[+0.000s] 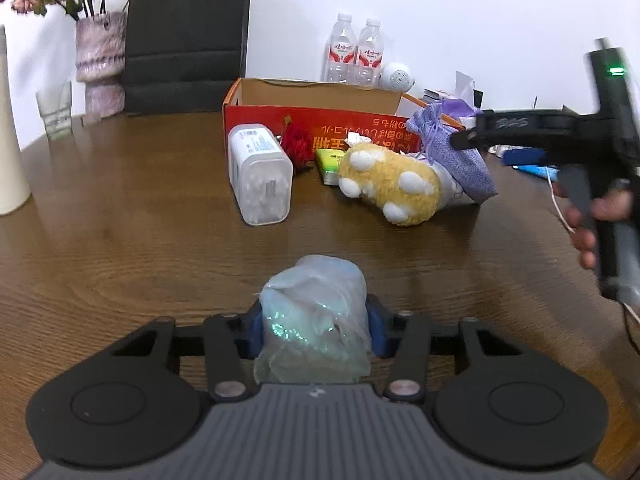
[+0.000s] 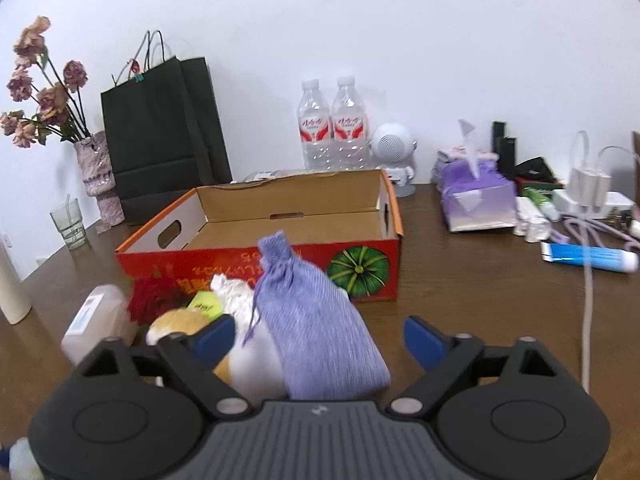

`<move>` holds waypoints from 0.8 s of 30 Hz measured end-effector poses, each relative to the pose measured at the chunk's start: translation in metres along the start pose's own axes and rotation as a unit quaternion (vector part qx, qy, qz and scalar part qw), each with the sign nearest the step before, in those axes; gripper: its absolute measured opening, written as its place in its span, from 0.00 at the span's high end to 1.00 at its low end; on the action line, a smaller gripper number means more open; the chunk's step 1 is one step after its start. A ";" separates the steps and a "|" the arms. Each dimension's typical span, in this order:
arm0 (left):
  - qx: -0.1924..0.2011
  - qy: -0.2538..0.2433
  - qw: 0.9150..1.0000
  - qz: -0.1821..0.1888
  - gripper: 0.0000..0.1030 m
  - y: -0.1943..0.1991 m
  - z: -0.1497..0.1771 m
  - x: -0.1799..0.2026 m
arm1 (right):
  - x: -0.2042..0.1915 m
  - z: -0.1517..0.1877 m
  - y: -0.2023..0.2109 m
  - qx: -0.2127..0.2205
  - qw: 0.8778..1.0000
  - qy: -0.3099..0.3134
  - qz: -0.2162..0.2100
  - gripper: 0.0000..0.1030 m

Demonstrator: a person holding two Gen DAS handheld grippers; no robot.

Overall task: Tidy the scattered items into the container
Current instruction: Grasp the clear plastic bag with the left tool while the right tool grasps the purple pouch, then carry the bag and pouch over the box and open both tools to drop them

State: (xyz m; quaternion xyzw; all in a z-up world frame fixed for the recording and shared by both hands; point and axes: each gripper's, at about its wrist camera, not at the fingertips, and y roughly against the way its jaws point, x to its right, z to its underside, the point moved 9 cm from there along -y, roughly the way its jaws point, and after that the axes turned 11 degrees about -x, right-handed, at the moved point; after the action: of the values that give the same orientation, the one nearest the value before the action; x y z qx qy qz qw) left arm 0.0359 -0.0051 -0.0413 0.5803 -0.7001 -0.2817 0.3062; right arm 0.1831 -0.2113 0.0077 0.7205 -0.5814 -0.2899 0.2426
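Brown wooden table [image 1: 120, 220] — left gripper [image 1: 314, 330] clamps a crumpled plastic bag [image 1: 314, 312]; right gripper [image 2: 320, 338], jaws apart, straddles a purple pouch [image 2: 316, 324] — near the box [image 2: 360, 256].

bright even light, fisheye-curved edges, right wrist view slightly blurred.

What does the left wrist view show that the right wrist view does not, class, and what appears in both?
Only the left wrist view: the left tool shut on a crumpled pale plastic bag, and a hand holding the right tool.
Only the right wrist view: the green pumpkin picture on the box, and a blue tube.
Both: the red cardboard box, purple drawstring pouch, two clear water bottles, black paper bag.
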 end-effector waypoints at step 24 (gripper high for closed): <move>0.131 -0.012 0.991 -0.036 0.59 0.065 -0.018 0.044 | -0.047 0.117 0.143 0.063 0.998 0.001 0.006 0.71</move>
State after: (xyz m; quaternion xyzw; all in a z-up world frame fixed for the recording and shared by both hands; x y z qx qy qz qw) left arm 0.0017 -0.0386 0.0235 0.6367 -0.7133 -0.2058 0.2087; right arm -0.0057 -0.1961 0.0291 0.7314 -0.6024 -0.2501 0.1990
